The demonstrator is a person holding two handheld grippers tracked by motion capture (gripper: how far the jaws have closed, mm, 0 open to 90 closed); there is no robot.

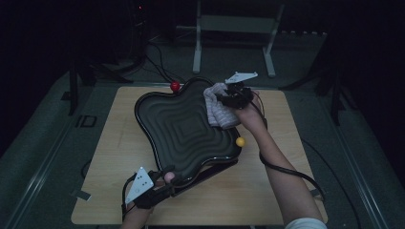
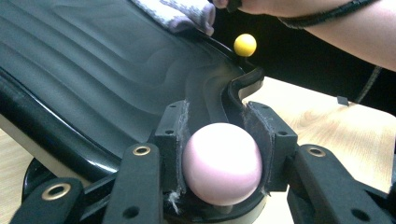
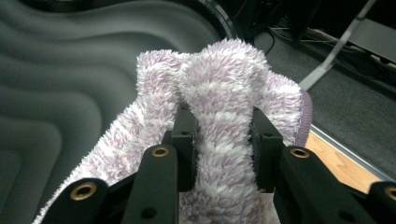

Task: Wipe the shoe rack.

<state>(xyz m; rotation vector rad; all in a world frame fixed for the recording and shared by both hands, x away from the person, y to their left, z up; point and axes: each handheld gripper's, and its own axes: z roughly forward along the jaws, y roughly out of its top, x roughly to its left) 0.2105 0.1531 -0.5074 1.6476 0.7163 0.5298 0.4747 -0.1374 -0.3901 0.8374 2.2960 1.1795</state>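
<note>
A big black wavy-edged tray [image 1: 181, 129] sits slantwise on the light wooden counter [image 1: 114, 157], its ribbed inside facing up and its near corner lifted off the wood. At that near corner the left gripper [image 1: 165, 180] has its fingers [image 2: 170, 144] clenched on a pale pink knob [image 2: 222, 163] fixed to the tray's rim; the left gripper view shows the ball squeezed between both pads. Two more knobs stand on the rim: a red one [image 1: 175, 86] at the far edge and a yellow one [image 1: 240, 141] on the right side, just below the person's right forearm [image 1: 282, 167].

The right gripper [image 1: 228, 98] is over the tray's far right lobe, its fingers [image 3: 184, 135] grasping a fold of a fluffy lilac-and-white striped cloth [image 1: 219, 110]. The cloth hangs bunched from the fingers and lies against the tray's inner slope near the rim. In the right gripper view the pile bulges above and around the pads and hides what is just beyond them.

A black cable [image 1: 286, 171] loops from the right hand across the counter. Behind the counter a grey metal stand [image 1: 234, 38] rises from the dark floor, with more cables [image 1: 153, 62] trailing beside it. I can read no writing or label anywhere.
</note>
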